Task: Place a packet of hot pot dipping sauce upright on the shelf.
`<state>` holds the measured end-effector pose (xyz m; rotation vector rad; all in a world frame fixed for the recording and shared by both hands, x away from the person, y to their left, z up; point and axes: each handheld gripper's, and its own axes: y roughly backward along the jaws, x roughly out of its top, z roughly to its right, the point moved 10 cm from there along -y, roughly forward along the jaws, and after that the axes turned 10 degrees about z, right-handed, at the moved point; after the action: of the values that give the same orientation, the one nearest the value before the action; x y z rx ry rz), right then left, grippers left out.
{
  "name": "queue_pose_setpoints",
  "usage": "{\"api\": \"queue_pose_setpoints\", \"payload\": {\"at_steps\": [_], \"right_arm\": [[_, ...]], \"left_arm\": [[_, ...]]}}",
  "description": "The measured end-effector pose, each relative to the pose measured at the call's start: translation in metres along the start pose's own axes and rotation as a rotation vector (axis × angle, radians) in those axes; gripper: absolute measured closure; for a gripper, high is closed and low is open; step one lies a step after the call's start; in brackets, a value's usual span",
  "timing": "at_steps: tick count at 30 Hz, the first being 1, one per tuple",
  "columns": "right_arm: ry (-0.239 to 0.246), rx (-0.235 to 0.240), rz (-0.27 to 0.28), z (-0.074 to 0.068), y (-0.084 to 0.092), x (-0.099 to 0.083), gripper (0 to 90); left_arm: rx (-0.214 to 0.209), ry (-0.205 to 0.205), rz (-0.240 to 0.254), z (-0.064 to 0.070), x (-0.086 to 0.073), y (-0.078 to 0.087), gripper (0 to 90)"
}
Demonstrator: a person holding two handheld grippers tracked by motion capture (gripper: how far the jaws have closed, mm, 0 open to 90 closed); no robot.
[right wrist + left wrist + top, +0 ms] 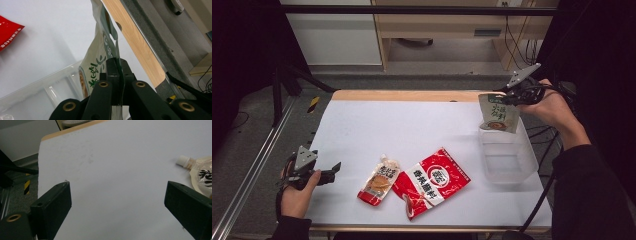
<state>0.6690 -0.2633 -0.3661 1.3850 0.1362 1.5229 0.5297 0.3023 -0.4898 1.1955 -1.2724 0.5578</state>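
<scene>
Step in hand: the right gripper point(512, 96) carried a green-and-white snack pouch point(498, 113) over the clear plastic bin point(508, 161) at the right side of the tabletop point(412, 125); the work looked like putting the pouches into that bin.
Right jaws: they were closed tight on the upper edge of the green-and-white snack pouch point(100, 67), and the film was pinched flat between them.
Where the pouch was: it hung upright in the air, its lower edge at the far rim of the bin, not yet inside as far as I could judge.
Left jaws: the left gripper point(328, 171) rested at the left edge of the tabletop with its jaws wide apart and nothing between them.
Still waiting: a spouted pouch point(379, 181) and a red packet point(432, 181) lay flat near the front of the tabletop, touching or nearly touching each other.
How to do it well: it seemed best to bring the pouch over the middle of the bin, lower it until the bottom passed below the rim, and only then open the jaws.
Risk: a release too close to the far wall could have left the pouch leaning on the rim or falling outside.
Next reach: the spouted pouch point(201, 177) lay just beside the left jaws, so the left hand seemed well placed for it.
</scene>
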Motion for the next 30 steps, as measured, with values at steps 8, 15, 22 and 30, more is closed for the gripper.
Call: {"api": "queue_pose_setpoints", "payload": {"at_steps": [8, 15, 22, 30], "right_arm": [[-0.031, 0.009, -0.004, -0.005, -0.012, -0.015, 90.0], [-0.118, -0.002, 0.008, -0.003, -0.02, -0.038, 89.4], [-0.189, -0.052, -0.034, 0.004, -0.018, -0.061, 84.7], [-0.258, -0.14, -0.014, 0.01, -0.012, -0.064, 36.3]], "left_arm": [[-0.001, -0.005, 0.004, 0.001, 0.001, 0.001, 7.4], [0.005, 0.01, 0.011, -0.001, 0.002, 0.0, 7.4], [-0.002, 0.002, 0.008, 0.001, 0.002, 0.0, 7.4], [-0.009, -0.002, 0.0, 0.003, 0.001, -0.002, 7.4]]}}
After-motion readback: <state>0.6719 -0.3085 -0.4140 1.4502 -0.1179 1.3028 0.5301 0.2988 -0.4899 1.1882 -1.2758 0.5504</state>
